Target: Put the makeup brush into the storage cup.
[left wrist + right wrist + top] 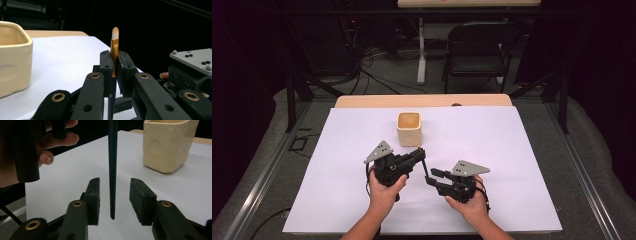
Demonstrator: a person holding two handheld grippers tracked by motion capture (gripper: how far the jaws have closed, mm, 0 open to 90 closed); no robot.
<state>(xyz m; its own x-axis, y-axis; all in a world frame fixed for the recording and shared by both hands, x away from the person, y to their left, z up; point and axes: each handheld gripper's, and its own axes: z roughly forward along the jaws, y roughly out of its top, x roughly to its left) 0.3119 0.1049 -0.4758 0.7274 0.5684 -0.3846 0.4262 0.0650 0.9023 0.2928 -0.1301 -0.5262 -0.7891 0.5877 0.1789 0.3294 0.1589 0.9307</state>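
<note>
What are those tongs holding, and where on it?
The left tongs grip a paintbrush by its gold ferrule, just below the bristles. The right tongs stand open around its dark handle, not touching.

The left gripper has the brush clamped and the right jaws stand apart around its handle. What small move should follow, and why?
Probably draw the right gripper back. Its jaws stand apart from the dark handle, while the left gripper grips the paintbrush at its gold ferrule, so the left can carry it to the cream cup.
</note>
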